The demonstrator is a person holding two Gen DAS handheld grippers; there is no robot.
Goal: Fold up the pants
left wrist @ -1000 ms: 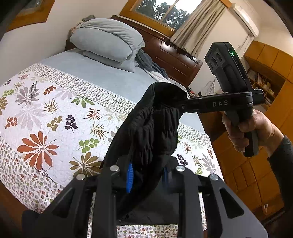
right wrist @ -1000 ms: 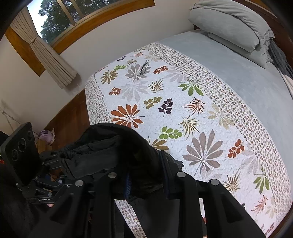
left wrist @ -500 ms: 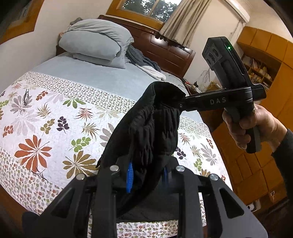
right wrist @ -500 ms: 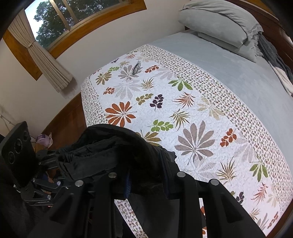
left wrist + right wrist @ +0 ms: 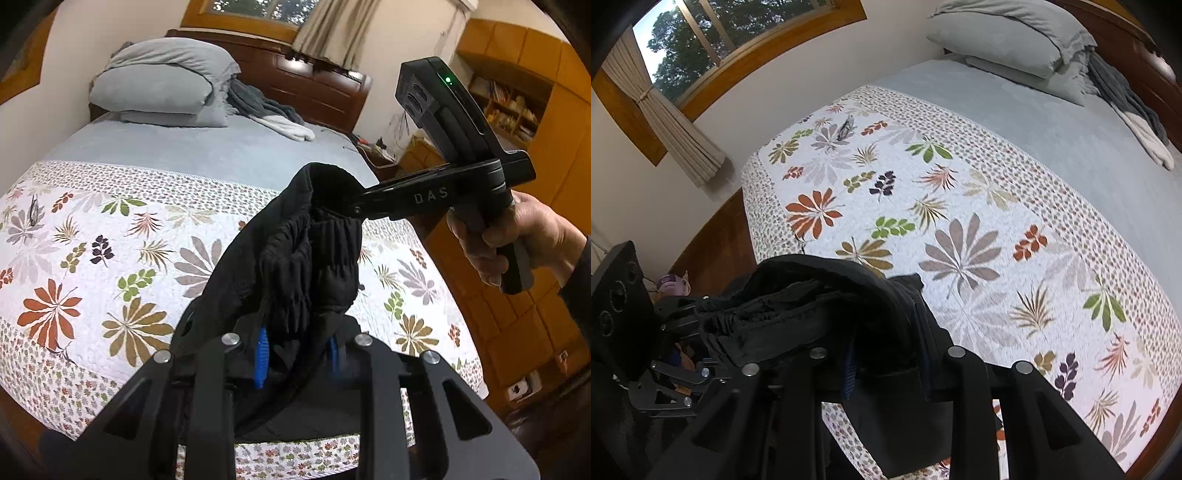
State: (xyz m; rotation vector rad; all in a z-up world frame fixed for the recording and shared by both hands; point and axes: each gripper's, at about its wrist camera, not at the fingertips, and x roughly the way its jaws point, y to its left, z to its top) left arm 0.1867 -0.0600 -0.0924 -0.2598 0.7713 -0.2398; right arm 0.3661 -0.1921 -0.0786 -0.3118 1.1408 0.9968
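A wide bed fills both views, its flowered quilt spread over the near half and plain grey sheet beyond, with pillows stacked at about eleven o'clock in the left view and a crumpled grey and white cloth just to their right. The black pants hang in the air above the quilt's near edge, bunched and gathered between the two claws, none of the visible part lying flat on the bed. The left claw is clamped on the waistband end at six o'clock in its own view; the right claw comes in from three o'clock and pinches the upper hump of the fabric, held by the person's hand. The likely trouble from here is the thick bunching: laid down like this, the legs would land twisted and wrinkled, so any fold would come out crooked. A thin pinch on slippery fabric could also slide free if the claws pull apart sharply.
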